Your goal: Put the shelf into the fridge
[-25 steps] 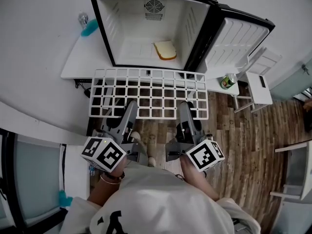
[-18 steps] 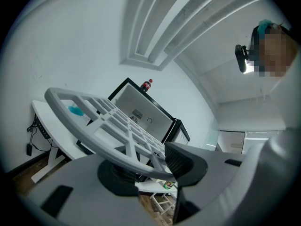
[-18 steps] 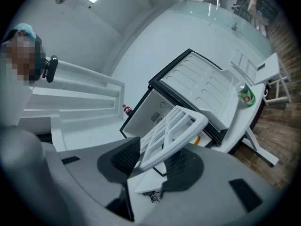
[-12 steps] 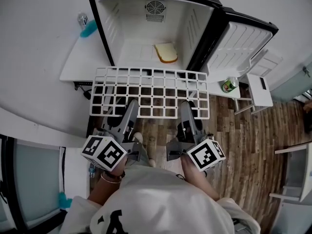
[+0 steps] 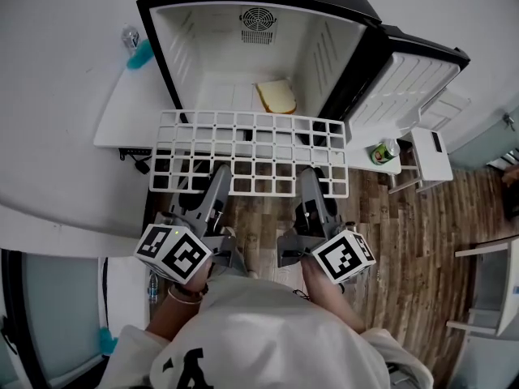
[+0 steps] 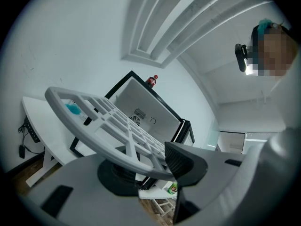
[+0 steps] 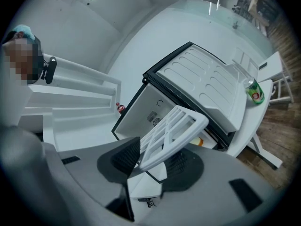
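White grid shelf (image 5: 250,154) is held about level, just in front of the open fridge (image 5: 212,55). Its far edge sits at the fridge's lower front lip; it is unclear whether the edge has crossed the lip. Most of the shelf is outside the fridge, over the wood floor (image 5: 405,241).

Left gripper (image 5: 216,174) is clamped on the shelf's near edge, on the side away from the fridge door (image 5: 405,83). Its own view shows the rim pinched between the pad and the lower jaw. Right gripper (image 5: 311,177) is clamped on the same near edge, toward the door side, with the rim squeezed between its pads. Both grippers point at the fridge opening, and each marker cube faces up.

Inside the fridge a bread slice (image 5: 277,96) lies on the bottom, toward the door side. A round fan vent (image 5: 256,19) is on the fridge's back wall. The walls have slot ridges. The door is swung wide open, with its white inner panel showing.

The fridge stands on a white table (image 5: 122,112). Beside the fridge on the side away from the door are a teal item (image 5: 139,53) and a small silver can (image 5: 129,36). A green can (image 5: 383,151) sits on the table below the open door. The gripper views show a red can (image 6: 151,80) on top of the fridge.
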Motion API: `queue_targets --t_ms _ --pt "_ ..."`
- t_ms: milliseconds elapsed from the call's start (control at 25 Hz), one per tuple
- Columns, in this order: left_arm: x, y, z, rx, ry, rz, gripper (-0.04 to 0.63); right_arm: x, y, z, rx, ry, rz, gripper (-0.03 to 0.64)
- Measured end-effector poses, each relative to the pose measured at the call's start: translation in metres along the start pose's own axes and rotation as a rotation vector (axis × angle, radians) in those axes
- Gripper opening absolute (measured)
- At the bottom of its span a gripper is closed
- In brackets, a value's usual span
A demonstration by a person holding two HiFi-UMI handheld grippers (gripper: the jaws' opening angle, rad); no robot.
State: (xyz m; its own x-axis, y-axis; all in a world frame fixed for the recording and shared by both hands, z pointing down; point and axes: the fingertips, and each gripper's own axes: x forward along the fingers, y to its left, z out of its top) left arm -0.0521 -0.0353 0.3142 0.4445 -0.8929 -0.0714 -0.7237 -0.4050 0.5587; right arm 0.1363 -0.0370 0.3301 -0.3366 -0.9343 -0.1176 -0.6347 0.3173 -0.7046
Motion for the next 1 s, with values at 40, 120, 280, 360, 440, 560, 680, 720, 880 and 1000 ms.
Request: queue_targets --t_ms 40,120,280,360,440,560,680,720,880,1000 --pt "0.004 0.002 0.002 -0.001 0.001 -0.001 0.152 0.005 -0.001 0.001 -0.001 -0.001 -0.001 0.144" --pt "0.013 0.007 0.005 -0.001 0.002 -0.005 0.152 0.014 -0.002 0.002 -0.002 -0.004 -0.002 0.144" --pt "0.028 0.016 0.01 -0.005 0.009 -0.009 0.152 0.031 -0.005 0.004 -0.004 -0.006 -0.008 0.144" --pt "0.035 0.019 0.012 -0.008 0.013 -0.01 0.152 0.038 -0.007 0.005 -0.005 -0.005 -0.011 0.144" --pt "0.041 0.022 0.013 -0.009 0.017 -0.012 0.152 0.045 -0.008 0.006 -0.006 -0.005 -0.004 0.144" --pt "0.051 0.026 0.015 -0.011 0.022 -0.015 0.152 0.053 -0.012 0.008 -0.004 -0.004 -0.019 0.144" --pt "0.057 0.03 0.016 -0.018 0.028 -0.017 0.152 0.06 -0.014 0.008 -0.006 -0.002 -0.031 0.144" --pt "0.059 0.032 0.017 -0.019 0.029 -0.018 0.152 0.062 -0.014 0.008 -0.006 -0.002 -0.031 0.144" --pt "0.068 0.036 0.021 -0.016 0.031 -0.027 0.152 0.071 -0.015 0.009 -0.009 -0.007 -0.034 0.144" --pt "0.071 0.04 0.022 -0.021 0.033 -0.028 0.152 0.076 -0.016 0.009 -0.011 -0.01 -0.035 0.144"
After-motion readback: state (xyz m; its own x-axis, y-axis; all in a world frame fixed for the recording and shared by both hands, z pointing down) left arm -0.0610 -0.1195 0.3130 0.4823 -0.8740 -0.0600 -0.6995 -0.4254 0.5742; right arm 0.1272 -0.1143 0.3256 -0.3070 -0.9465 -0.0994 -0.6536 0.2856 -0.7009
